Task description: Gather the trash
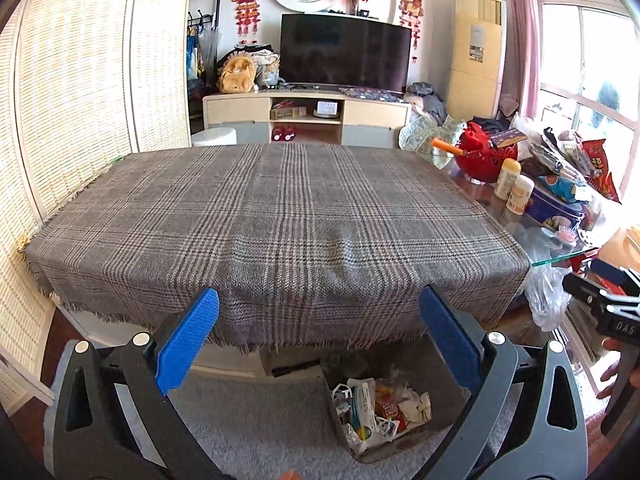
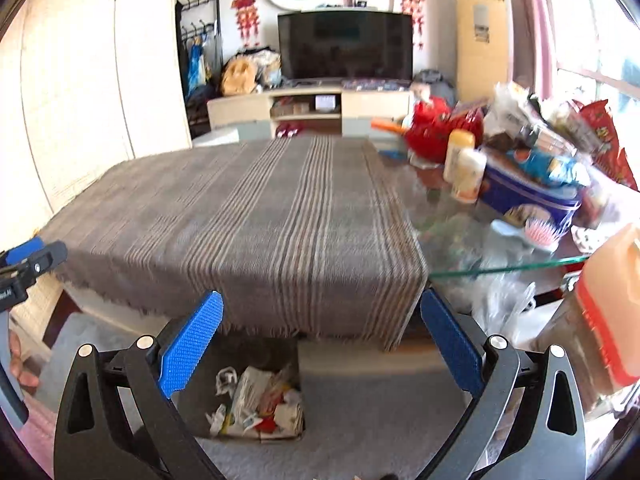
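The trash (image 1: 380, 408) sits heaped in a dark open bin (image 1: 340, 420) on the grey carpet, low centre-right in the left wrist view, lower centre in the right: crumpled white wrappers, torn paper, a red-and-yellow packet, all jumbled, just below the cloth's fringed edge.

Open right hand-held gripper (image 2: 320, 340) (empty), trash-filled bin (image 2: 256, 404) below plaid-draped table (image 2: 240, 216)

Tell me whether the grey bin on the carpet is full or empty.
Partly full: the grey bin holds crumpled white paper and colourful wrappers, heaped near its rim.
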A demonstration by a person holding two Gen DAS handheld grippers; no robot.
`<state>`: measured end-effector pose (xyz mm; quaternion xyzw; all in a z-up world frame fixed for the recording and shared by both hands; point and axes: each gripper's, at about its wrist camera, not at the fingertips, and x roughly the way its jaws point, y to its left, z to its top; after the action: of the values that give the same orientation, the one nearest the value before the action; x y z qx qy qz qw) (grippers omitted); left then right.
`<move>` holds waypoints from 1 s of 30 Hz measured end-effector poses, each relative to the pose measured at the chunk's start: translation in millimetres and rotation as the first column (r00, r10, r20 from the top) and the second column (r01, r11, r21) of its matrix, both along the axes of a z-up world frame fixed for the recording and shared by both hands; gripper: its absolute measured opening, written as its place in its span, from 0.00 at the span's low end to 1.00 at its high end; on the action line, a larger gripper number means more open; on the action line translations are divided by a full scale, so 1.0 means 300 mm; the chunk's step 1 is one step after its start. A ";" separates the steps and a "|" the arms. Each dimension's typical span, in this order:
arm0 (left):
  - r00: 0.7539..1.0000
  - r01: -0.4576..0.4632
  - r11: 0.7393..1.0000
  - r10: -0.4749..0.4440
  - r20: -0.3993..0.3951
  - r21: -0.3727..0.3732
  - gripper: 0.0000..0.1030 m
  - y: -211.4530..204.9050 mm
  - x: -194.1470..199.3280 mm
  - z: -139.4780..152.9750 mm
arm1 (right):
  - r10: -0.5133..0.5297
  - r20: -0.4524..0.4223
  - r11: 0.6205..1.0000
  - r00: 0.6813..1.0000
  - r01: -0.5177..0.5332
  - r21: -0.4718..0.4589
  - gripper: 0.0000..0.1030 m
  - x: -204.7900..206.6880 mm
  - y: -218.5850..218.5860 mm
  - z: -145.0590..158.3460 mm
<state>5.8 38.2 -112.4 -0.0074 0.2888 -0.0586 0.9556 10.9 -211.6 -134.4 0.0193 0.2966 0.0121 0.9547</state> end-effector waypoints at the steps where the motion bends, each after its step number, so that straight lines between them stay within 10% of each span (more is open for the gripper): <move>1: 1.000 0.002 1.000 -0.002 0.005 0.006 0.92 -0.001 -0.002 0.008 | -0.004 0.015 1.000 1.000 0.004 -0.002 0.97 -0.004 -0.002 0.015; 30: 0.994 -0.052 0.999 0.053 0.090 -0.009 0.92 0.035 -0.086 -0.003 | -0.061 0.069 0.997 0.996 0.058 0.043 0.97 -0.089 0.021 -0.006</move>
<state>-20.0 48.8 -113.2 -0.0154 0.2447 -0.0346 0.9689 -15.7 -205.3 -136.1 0.0474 0.2616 -0.0096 0.9640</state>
